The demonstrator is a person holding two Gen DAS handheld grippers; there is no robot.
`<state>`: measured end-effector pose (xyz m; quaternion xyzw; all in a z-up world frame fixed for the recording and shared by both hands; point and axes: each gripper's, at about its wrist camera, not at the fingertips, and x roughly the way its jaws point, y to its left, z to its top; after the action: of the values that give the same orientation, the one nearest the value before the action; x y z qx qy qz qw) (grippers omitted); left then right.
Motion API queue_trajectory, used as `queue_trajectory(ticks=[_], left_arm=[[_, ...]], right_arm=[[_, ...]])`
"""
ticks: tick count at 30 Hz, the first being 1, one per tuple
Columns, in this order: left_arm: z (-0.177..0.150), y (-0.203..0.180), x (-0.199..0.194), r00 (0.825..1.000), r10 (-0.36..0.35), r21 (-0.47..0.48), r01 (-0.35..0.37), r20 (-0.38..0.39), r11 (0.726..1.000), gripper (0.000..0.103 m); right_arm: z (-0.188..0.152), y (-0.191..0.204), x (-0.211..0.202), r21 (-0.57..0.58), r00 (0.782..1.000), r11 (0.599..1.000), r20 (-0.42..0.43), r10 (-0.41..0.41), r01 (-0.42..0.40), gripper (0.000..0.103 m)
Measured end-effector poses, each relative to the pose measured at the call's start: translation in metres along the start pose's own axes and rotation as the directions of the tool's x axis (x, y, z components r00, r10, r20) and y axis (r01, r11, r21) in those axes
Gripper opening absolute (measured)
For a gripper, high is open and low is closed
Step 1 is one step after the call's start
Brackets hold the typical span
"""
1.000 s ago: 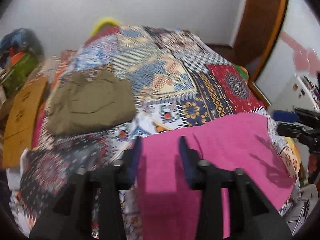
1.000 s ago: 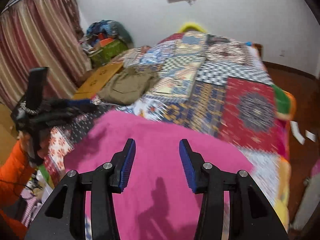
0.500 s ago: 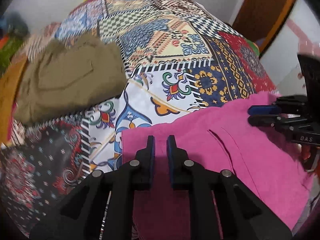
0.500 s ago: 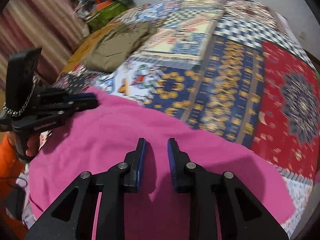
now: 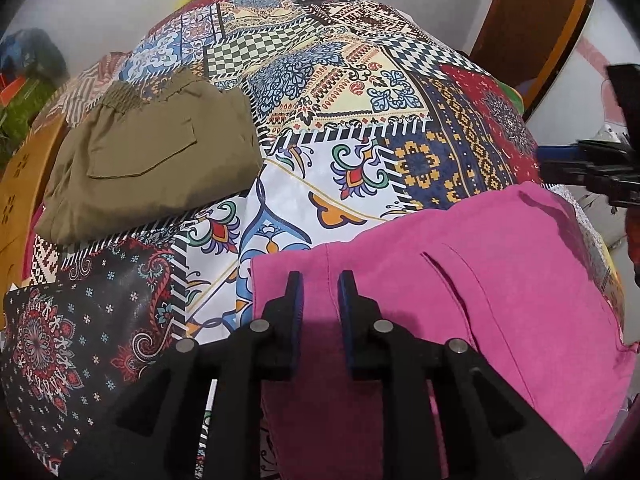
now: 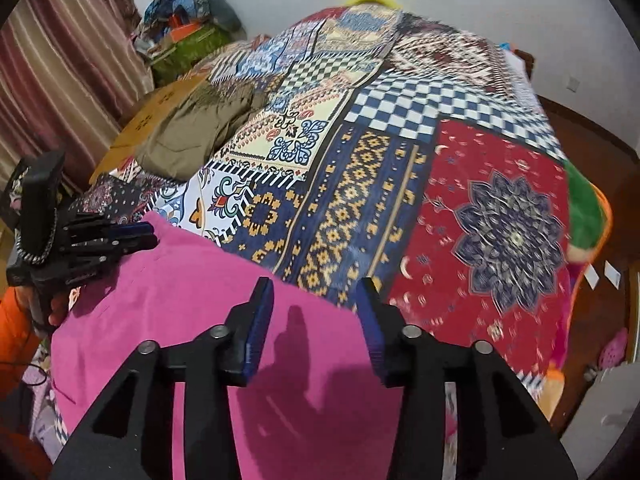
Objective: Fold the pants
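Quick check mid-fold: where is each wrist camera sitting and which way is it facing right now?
Left wrist: on the left gripper, angled down over the pink pants; right gripper at its right edge.
Right wrist: on the right gripper, angled down over the pants' far edge; left gripper and a hand at its left.
Shared: pink pants, olive pants, patterned bedspread.

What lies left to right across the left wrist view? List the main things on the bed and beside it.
Folded olive pants → left claw, its pads opening over the pink cloth's left edge → pink pants → right claw at the frame's right edge. All lie on or over the patchwork bedspread.
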<state>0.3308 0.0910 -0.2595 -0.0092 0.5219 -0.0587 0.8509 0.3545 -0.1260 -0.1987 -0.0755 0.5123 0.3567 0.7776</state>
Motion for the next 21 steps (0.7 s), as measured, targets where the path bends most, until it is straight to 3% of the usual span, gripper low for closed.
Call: queue_trajectory(ticks=[5,14,18,21], left_arm=[[-0.001,-0.002,0.000,1.000,0.004,0.007,-0.005,0.002,1.000,0.018],[-0.002,-0.002,0.002,1.000,0.007,0.002,-0.007,0.005,1.000,0.018],[-0.002,-0.003,0.003,1.000,0.011,0.006,-0.011,0.006,1.000,0.018],[-0.003,-0.003,0.003,1.000,0.010,0.004,-0.010,0.007,1.000,0.018]], right_arm=[[-0.008,-0.011,0.024,0.017,0.995,1.000,-0.097,0.003,-0.002,0.040],[-0.031,-0.022,0.019,0.077,0.996,0.996,-0.073,0.055,-0.049,0.040],[-0.031,-0.020,0.018,0.075,0.998,0.997,-0.042,0.037,-0.034,0.019],[-0.035,-0.017,0.015,0.063,1.000,0.998,-0.005,0.022,-0.022,0.012]])
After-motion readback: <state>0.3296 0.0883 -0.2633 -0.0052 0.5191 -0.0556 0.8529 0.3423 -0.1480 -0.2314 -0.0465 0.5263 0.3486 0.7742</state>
